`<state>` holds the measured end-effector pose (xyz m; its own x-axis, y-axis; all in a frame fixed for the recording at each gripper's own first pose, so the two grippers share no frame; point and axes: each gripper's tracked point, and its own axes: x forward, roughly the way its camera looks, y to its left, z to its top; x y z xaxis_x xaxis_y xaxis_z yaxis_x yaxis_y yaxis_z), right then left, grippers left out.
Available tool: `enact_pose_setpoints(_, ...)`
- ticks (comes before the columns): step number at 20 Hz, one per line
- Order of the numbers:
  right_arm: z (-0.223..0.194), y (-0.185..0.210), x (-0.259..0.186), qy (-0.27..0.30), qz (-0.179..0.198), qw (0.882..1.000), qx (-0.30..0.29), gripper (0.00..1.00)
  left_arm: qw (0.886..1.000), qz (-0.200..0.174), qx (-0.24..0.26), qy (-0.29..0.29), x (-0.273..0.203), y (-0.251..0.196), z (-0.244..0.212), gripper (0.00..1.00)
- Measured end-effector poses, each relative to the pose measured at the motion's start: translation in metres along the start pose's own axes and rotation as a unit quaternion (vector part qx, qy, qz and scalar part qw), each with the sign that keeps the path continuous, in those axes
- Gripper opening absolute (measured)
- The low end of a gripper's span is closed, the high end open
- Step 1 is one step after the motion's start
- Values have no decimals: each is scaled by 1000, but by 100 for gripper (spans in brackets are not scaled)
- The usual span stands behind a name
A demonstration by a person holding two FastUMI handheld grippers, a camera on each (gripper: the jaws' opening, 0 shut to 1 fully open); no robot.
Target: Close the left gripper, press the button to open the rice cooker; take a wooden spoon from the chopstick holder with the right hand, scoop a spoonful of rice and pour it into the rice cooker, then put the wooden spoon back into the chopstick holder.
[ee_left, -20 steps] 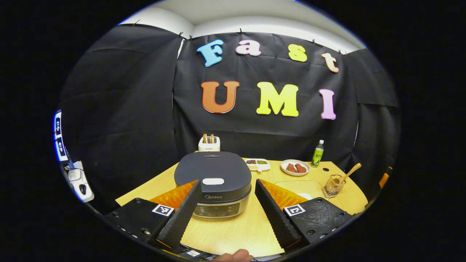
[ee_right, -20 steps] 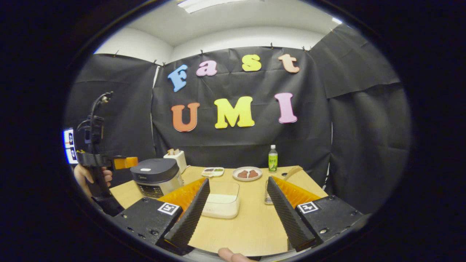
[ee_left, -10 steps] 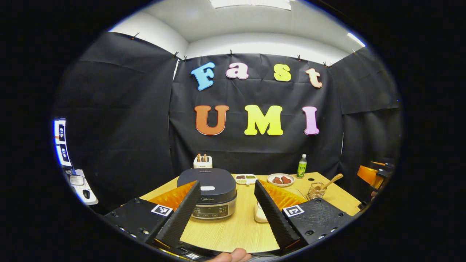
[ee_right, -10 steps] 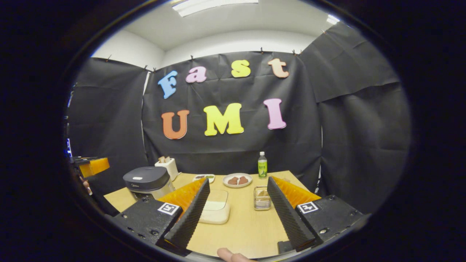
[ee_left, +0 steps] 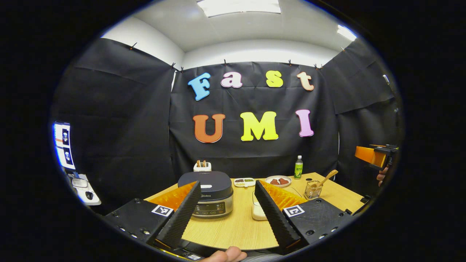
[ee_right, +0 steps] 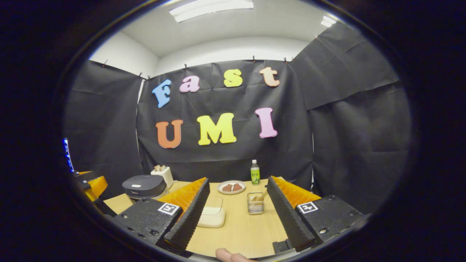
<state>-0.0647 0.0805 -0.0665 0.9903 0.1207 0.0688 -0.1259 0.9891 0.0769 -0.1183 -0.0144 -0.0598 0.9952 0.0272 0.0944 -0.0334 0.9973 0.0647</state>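
Both hand-held grippers (ee_left: 225,213) (ee_right: 236,214) gape wide, holding nothing.

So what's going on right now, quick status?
Both grippers open, off the table. Rice cooker lid shut. Wooden spoon in holder. Nothing blocking.

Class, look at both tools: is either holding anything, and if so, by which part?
Nothing is held. The left tool and right tool are both open, with only the table between their fingers.

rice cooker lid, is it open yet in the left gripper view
No, the rice cooker sits on the table with its dark lid flat and shut, and the left gripper is open and short of it.
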Motion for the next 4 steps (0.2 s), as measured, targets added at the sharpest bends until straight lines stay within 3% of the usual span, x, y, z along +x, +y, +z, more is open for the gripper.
enact_pose_setpoints(4, 8, 1, -9, -20, -2, 1000, -8, 92, 1000, 6, -7, -3, 2, 3, 0, 94)
